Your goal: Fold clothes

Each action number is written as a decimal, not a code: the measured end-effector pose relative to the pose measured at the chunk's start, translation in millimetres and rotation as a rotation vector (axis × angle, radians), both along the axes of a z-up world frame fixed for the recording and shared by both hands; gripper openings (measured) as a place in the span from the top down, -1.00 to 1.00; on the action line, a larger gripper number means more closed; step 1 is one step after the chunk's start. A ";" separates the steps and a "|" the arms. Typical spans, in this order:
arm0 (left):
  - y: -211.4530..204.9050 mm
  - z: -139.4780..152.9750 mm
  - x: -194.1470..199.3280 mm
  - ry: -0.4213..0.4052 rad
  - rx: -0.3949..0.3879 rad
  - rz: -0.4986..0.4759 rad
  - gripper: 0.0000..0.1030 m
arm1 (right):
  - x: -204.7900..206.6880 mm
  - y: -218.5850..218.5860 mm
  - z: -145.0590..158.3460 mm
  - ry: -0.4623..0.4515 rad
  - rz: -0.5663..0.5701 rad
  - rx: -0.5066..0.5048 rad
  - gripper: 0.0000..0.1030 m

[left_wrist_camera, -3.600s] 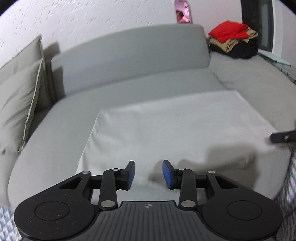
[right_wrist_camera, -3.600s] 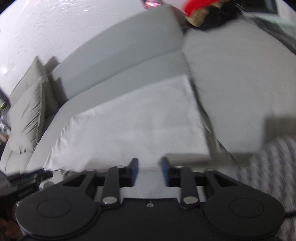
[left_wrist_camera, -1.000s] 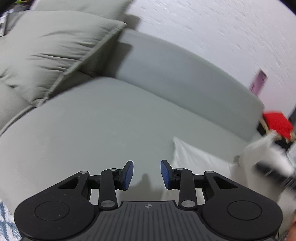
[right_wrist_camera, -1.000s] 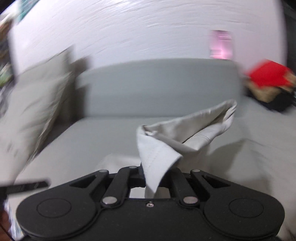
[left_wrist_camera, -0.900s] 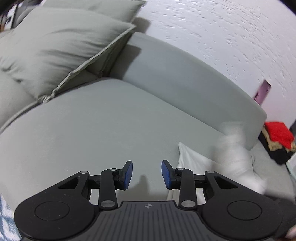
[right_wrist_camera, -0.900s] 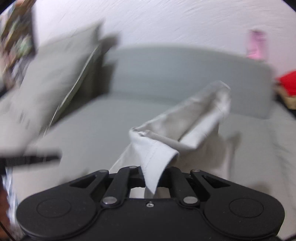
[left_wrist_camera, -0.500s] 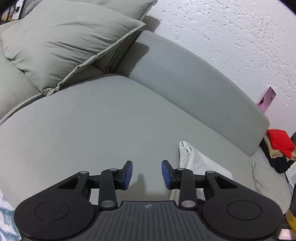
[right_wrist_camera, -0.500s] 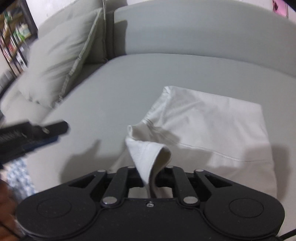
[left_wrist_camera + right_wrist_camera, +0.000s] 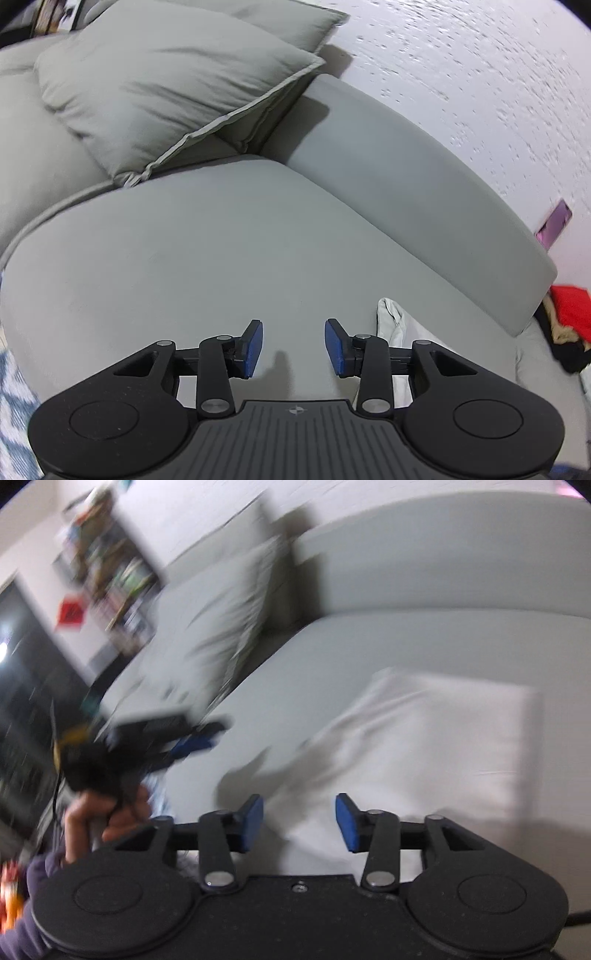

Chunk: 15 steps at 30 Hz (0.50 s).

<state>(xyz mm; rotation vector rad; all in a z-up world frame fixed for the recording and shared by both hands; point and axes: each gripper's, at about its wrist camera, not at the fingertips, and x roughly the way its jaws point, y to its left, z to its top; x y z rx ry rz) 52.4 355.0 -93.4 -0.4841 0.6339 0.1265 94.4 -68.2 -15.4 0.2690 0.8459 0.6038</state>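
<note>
- The sofa (image 9: pixel 207 254) fills both views, its grey seat wide across the middle, backrest running to the upper right in the left wrist view.
- Cushions (image 9: pixel 155 85) lean at upper left of the left wrist view.
- The cloth (image 9: pixel 436 746), white and folded, lies flat on the seat at centre right of the right wrist view; in the left wrist view only its corner shows at lower right, just beside the right blue pad.
- A pile of clothes (image 9: pixel 567 325), red on top, sits at the right edge.
- The left tool (image 9: pixel 293 347) hangs over bare seat, jaws apart, nothing between them.
- The right tool (image 9: pixel 300 821) has just been opening; its jaws stand apart above the cloth's near edge, gripping nothing.
- A hand (image 9: pixel 107 812) holds the blurred left tool at lower left.
</note>
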 end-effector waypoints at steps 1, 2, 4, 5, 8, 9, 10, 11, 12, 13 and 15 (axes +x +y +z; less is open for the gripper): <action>-6.5 1.9 1.9 -0.003 0.027 -0.017 0.31 | -2.8 -15.9 0.4 -0.021 -0.044 -0.021 0.14; -15.3 4.7 3.6 -0.007 0.059 -0.046 0.34 | -6.5 -27.7 -2.0 -0.043 -0.082 -0.057 0.15; -44.9 8.7 6.4 -0.010 0.150 -0.155 0.56 | -14.4 -49.0 -7.4 -0.080 -0.152 -0.135 0.42; -62.9 9.2 7.4 -0.010 0.204 -0.215 0.74 | -17.6 -52.9 -11.9 -0.085 -0.171 -0.182 0.57; -117.1 10.7 10.6 -0.009 0.366 -0.396 0.73 | -14.9 -52.9 -25.6 -0.099 -0.156 -0.170 0.73; -135.0 10.6 11.9 -0.006 0.421 -0.454 0.68 | -11.5 -48.5 -30.3 -0.108 -0.141 -0.153 0.73; -150.5 2.6 17.0 0.034 0.495 -0.468 0.67 | -6.8 -42.2 -36.0 -0.112 -0.124 -0.148 0.73; -165.2 -5.8 22.4 0.078 0.567 -0.479 0.63 | -2.1 -35.9 -41.8 -0.115 -0.107 -0.143 0.72; -169.1 -19.8 30.7 0.177 0.623 -0.454 0.66 | 1.9 -29.4 -47.6 -0.115 -0.088 -0.147 0.72; -172.5 -33.3 38.6 0.273 0.676 -0.427 0.66 | 4.8 -22.9 -54.4 -0.101 -0.062 -0.173 0.72; -163.3 -35.6 37.5 0.321 0.675 -0.379 0.66 | 3.7 -17.0 -73.4 -0.038 -0.024 -0.249 0.74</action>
